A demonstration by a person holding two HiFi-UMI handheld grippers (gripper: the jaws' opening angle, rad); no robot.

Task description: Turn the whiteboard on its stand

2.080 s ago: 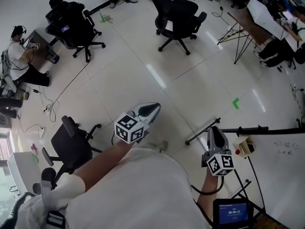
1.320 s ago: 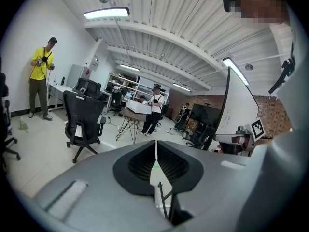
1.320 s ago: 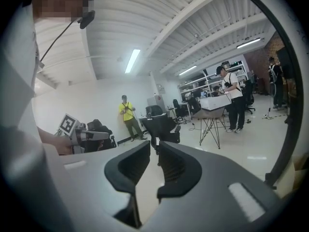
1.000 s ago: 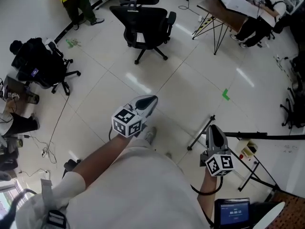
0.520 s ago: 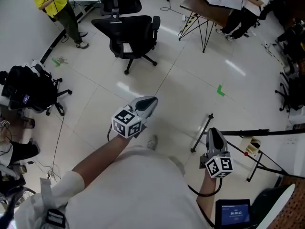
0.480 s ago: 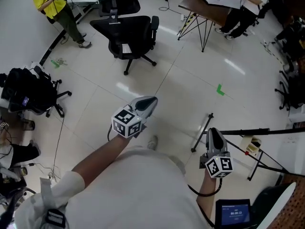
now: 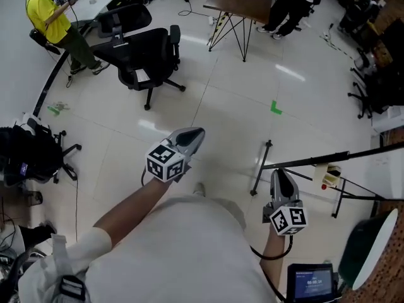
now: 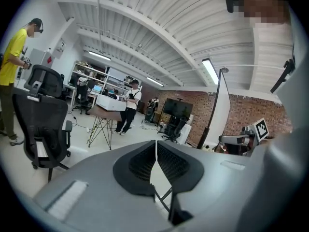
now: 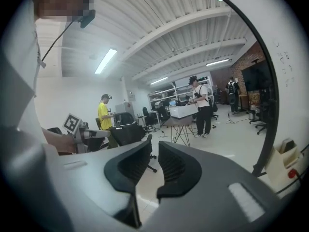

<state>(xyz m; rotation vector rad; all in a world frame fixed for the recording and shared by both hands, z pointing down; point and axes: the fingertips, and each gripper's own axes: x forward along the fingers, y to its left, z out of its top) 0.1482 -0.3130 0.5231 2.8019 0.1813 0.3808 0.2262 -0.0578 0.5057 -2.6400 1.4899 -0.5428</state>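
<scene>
Step in hand looks like the approach: nothing gripped, turn not yet started

- whiteboard [image 7: 390, 175] sits at 3 o'clock of the head view, cut off by the frame edge; its black frame edge [image 7: 328, 158] runs toward centre, with a stand leg [image 7: 260, 169] at its inner end
- pen tray [image 7: 325, 175] hangs just under the frame edge
- right gripper [image 7: 281, 173] points to 12 o'clock, close beside the frame edge but not touching as far as I can tell; forearm tucked in by the torso
- in the right gripper view the board [image 9: 289, 71] fills the 3 o'clock side; jaws a little apart, nothing between them
- left gripper [image 7: 197, 132] is held out over bare floor, pointing to 1 o'clock, well apart from the board, arm stretched forward
- left gripper view: jaws pressed together, empty, only an office chair [image 8: 46, 129] and the room ahead

Next move, my guess: swing the right gripper to 3 o'clock onto the frame edge and clamp it, then push the board round on the stand; the left one probably has to come across to help
</scene>
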